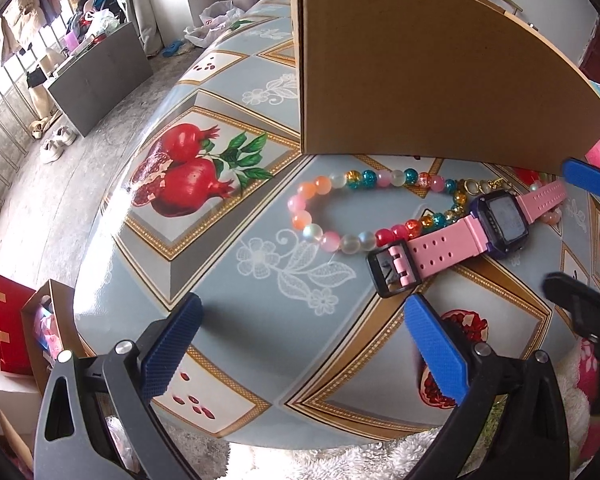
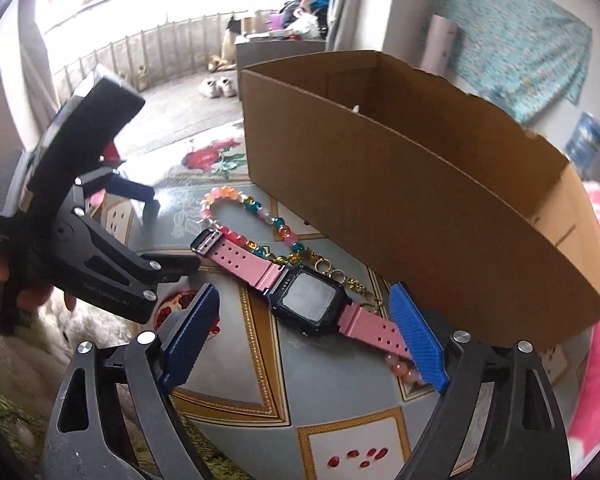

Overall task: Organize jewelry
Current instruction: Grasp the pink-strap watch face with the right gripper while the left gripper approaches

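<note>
The pink watch (image 2: 300,292) lies flat on the worktop (image 1: 260,184) just in front of the cardboard box (image 2: 420,208), its strap running slantwise along the box's front wall, buckle end toward the worktop's left edge. It lies across a loop of coloured beads (image 1: 340,208), whose long axis follows the same wall. The box stands open; its inside looks bare, though little of the floor shows. The right gripper (image 2: 304,344) straddles the watch's free strap end, fingers wide, pads not pressing. The left gripper (image 1: 300,344) hangs near the buckle, fingers wide, empty.
</note>
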`<action>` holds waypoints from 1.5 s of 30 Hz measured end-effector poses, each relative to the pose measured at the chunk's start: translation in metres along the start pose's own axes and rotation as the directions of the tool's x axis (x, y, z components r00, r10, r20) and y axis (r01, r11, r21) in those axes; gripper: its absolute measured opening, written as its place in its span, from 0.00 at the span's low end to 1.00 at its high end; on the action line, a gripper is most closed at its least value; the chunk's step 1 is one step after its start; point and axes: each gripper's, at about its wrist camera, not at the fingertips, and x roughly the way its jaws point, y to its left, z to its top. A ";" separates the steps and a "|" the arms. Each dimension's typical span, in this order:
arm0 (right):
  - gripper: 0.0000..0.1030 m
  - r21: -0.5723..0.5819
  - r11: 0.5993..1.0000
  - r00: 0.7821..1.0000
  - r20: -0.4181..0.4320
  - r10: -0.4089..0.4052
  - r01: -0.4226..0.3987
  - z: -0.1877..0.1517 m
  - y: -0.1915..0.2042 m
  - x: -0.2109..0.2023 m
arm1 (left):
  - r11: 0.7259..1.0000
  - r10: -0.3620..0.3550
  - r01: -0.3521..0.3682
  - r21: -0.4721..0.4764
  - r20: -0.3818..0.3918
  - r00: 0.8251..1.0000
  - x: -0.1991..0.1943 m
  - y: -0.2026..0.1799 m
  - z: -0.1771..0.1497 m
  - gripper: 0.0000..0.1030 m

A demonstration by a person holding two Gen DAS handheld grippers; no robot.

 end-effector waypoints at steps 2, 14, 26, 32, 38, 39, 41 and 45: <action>0.72 -0.075 0.997 0.999 -0.032 0.000 -0.002 0.002 0.003 0.010 | 1.000 -0.001 0.001 0.003 0.005 1.000 0.000 0.000 0.000 0.96; 0.49 -0.209 0.972 0.981 -0.181 0.067 -0.106 -0.001 -0.010 0.035 | 1.000 0.001 -0.002 0.019 0.064 0.998 -0.002 -0.002 -0.010 0.96; 0.04 0.016 0.945 0.919 -0.231 0.320 -0.326 0.030 -0.059 0.040 | 0.938 -0.065 -0.042 0.344 0.295 0.953 -0.042 -0.040 -0.024 0.89; 0.07 0.051 0.945 0.918 -0.226 0.327 -0.324 0.025 -0.068 0.045 | 0.842 -0.073 -0.105 0.529 0.305 0.950 -0.037 -0.070 -0.028 0.68; 0.50 -0.041 0.951 0.942 -0.157 0.296 -0.305 0.023 -0.055 0.028 | 0.830 -0.111 -0.051 0.555 0.255 0.960 -0.026 -0.075 -0.023 0.65; 0.50 -0.067 0.952 0.945 -0.163 0.285 -0.299 0.024 -0.052 0.029 | 0.834 -0.119 -0.039 0.550 0.249 0.961 -0.026 -0.074 -0.023 0.65; 0.50 -0.119 0.953 0.950 -0.180 0.256 -0.279 0.025 -0.044 0.036 | 0.835 -0.123 -0.035 0.549 0.249 0.961 -0.024 -0.072 -0.017 0.63; 0.50 -0.255 0.937 0.957 -0.225 0.182 -0.238 0.025 -0.022 0.054 | 0.834 -0.130 -0.032 0.550 0.254 0.958 -0.023 -0.067 -0.025 0.59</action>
